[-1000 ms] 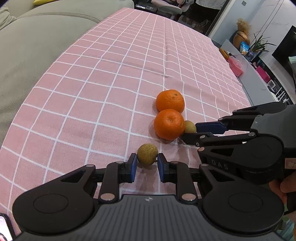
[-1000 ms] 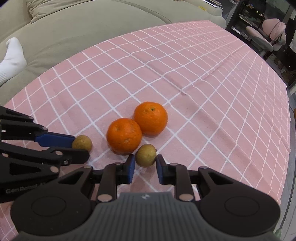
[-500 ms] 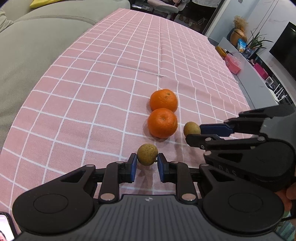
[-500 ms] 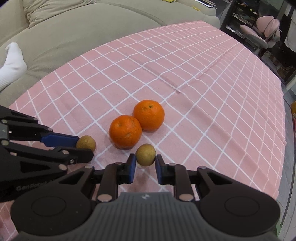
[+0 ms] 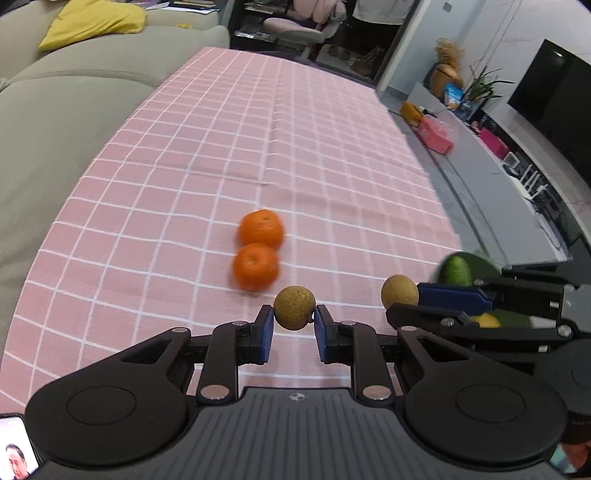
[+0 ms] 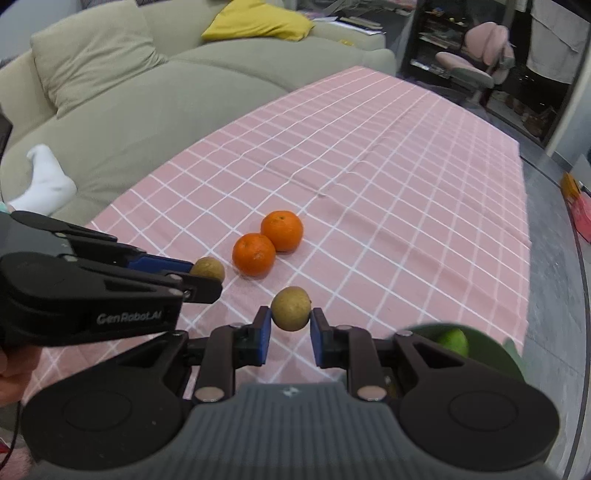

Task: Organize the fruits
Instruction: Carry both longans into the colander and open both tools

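My left gripper (image 5: 294,319) is shut on a small brown round fruit (image 5: 294,307) and holds it above the pink checked tablecloth (image 5: 258,147). My right gripper (image 6: 290,322) is shut on a second small brown fruit (image 6: 290,308), also lifted. Each gripper shows in the other's view: the right one (image 5: 400,301) with its fruit (image 5: 399,291), the left one (image 6: 207,277) with its fruit (image 6: 208,268). Two oranges (image 5: 260,229) (image 5: 255,266) lie touching on the cloth ahead. A green bowl (image 6: 491,345) holding a green fruit (image 6: 452,341) sits at the lower right, partly hidden.
A beige sofa (image 6: 129,110) with a yellow cushion (image 6: 258,18) runs along the table's left side. A person's white sock (image 6: 40,184) rests on it. A grey sideboard (image 5: 480,177) with small items stands to the right. A yellow fruit (image 5: 485,320) shows in the bowl.
Both grippers have lifted and pulled back from the oranges, each still holding its brown fruit. The green bowl with fruit has come into view at the right.
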